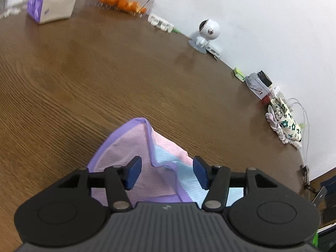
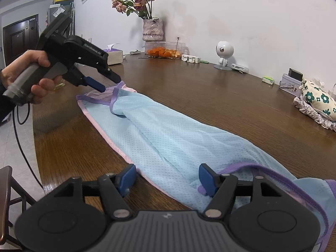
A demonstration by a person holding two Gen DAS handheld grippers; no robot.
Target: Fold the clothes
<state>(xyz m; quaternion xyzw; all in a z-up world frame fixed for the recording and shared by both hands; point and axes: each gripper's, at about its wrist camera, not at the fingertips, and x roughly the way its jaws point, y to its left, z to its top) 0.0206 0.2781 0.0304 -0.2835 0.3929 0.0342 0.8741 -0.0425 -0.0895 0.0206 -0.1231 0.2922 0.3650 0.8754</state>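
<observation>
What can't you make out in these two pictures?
- Garment, left wrist view: its near part is hidden behind the left gripper.
- Garment's right end, right wrist view: cut off by the frame edge and covered by the right gripper.
- Tissue box, left wrist view: blurred, print unreadable.
- Tin, right wrist view: its pattern is too small to tell.

A: Garment (image 2: 168, 138): 1 piece, light blue mesh, pink and purple trim, lying flat and long on the table.

B: Position?

A: Far end under the left gripper (image 2: 105, 84), near end spread between the right gripper's (image 2: 167, 178) open jaws.
</observation>
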